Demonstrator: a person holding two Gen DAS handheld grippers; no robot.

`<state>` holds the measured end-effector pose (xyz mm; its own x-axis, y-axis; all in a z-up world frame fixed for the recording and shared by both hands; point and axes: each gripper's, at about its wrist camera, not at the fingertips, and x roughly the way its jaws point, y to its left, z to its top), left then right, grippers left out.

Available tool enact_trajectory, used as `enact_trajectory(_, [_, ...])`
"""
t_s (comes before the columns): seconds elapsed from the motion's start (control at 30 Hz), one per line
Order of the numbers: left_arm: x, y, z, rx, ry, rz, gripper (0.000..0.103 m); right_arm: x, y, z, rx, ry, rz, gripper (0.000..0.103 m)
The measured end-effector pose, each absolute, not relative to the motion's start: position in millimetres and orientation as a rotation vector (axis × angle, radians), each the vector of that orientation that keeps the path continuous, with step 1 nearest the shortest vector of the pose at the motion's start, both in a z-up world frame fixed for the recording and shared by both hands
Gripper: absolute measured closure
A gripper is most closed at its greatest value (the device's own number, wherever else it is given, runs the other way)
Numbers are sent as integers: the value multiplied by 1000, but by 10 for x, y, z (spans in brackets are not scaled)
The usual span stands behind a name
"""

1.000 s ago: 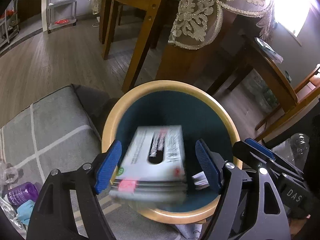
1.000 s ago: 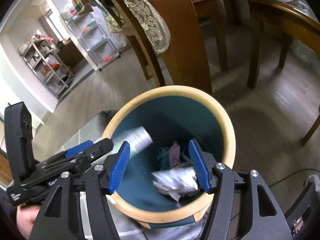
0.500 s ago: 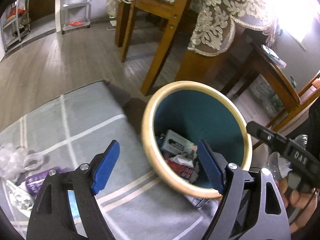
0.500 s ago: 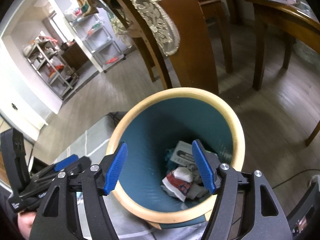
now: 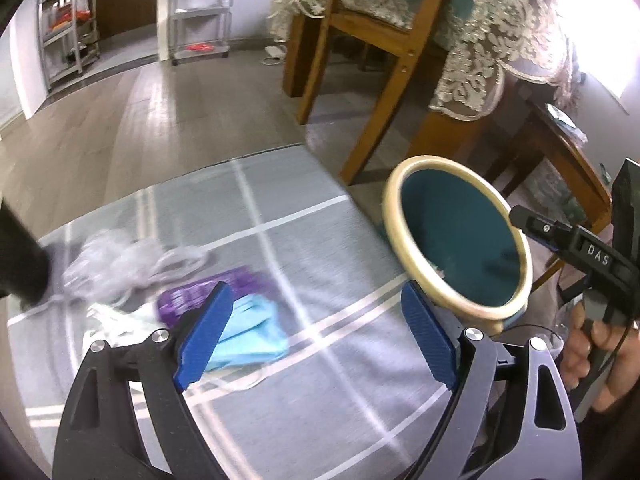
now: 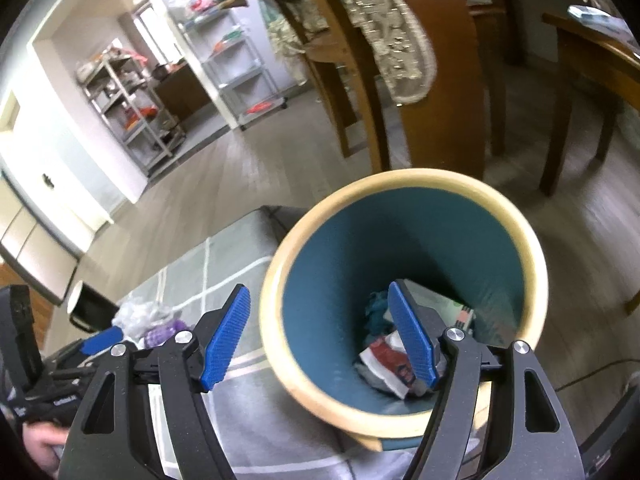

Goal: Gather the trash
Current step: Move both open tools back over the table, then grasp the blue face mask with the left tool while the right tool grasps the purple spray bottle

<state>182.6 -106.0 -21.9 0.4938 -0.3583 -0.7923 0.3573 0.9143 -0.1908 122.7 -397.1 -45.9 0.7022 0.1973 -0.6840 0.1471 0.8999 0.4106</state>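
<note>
A round bin [image 6: 404, 184] with a pale wooden rim and teal inside stands at the rug's edge; crumpled wrappers [image 6: 384, 360] and a box [image 6: 460, 312] lie at its bottom. My right gripper [image 6: 320, 340] hovers over its near rim, jaws opening, nothing between them. In the left wrist view the bin [image 5: 394, 220] is at the right. My left gripper [image 5: 316, 336] hangs over the grey rug [image 5: 320, 400], jaws opening and empty. Ahead of it lie a light blue cloth [image 5: 256, 328], a purple wrapper [image 5: 200, 292] and clear crumpled plastic [image 5: 120, 260].
Wooden chair legs [image 5: 380, 100] and a table with a lace cloth [image 5: 480, 60] stand just behind the bin. Metal shelves [image 5: 200, 8] line the far wall across the wood floor. A dark object [image 5: 20, 256] sits at the rug's left edge.
The box dropped from my left gripper into the bin, and trash from the right fell in too. My left gripper swung left over the rug; both jaws widened.
</note>
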Motion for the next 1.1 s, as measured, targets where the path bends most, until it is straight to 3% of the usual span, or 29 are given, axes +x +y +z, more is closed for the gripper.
enact_trajectory(0.6, [1594, -326, -415, -5, 975, -316, 18, 1284, -3277, -535, 307, 865, 156, 30])
enact_trajectory(1.1, [1713, -420, -644, 81, 976, -364, 22, 1295, -2835, -643, 229, 932, 252, 29])
